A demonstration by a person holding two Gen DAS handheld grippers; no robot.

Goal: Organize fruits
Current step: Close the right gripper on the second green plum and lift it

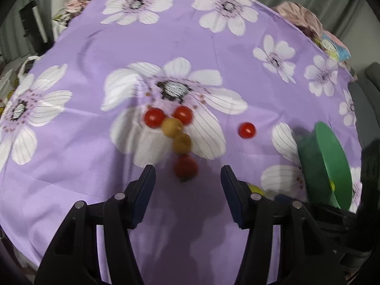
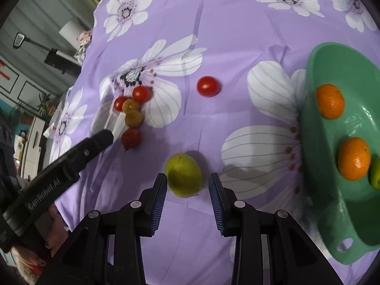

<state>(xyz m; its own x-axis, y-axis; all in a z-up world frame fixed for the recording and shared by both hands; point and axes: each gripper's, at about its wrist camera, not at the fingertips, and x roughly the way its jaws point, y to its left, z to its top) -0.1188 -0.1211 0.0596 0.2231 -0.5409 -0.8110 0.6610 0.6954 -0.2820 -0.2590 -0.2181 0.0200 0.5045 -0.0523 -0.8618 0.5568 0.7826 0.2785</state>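
On the purple flowered cloth lies a cluster: two red cherry tomatoes (image 1: 154, 118) (image 1: 182, 114), two yellow-brown fruits (image 1: 172, 127) (image 1: 181, 143) and a dark red fruit (image 1: 185, 169). My left gripper (image 1: 188, 174) is open, and the dark red fruit sits between its tips untouched. A lone red tomato (image 2: 208, 86) lies apart. My right gripper (image 2: 188, 180) stands open just short of a green lemon (image 2: 184, 178) resting on the cloth. The green bowl (image 2: 308, 99) at the right holds two oranges (image 2: 330, 101) (image 2: 353, 158) and a green fruit (image 2: 376, 175).
The cloth (image 1: 190, 42) drapes over a table whose edges fall away at left and back. A finger of the left gripper (image 2: 99, 140) crosses the right wrist view beside the dark red fruit (image 2: 131, 138). A person's hand (image 2: 54, 237) shows low left. Room furniture stands beyond the left edge.
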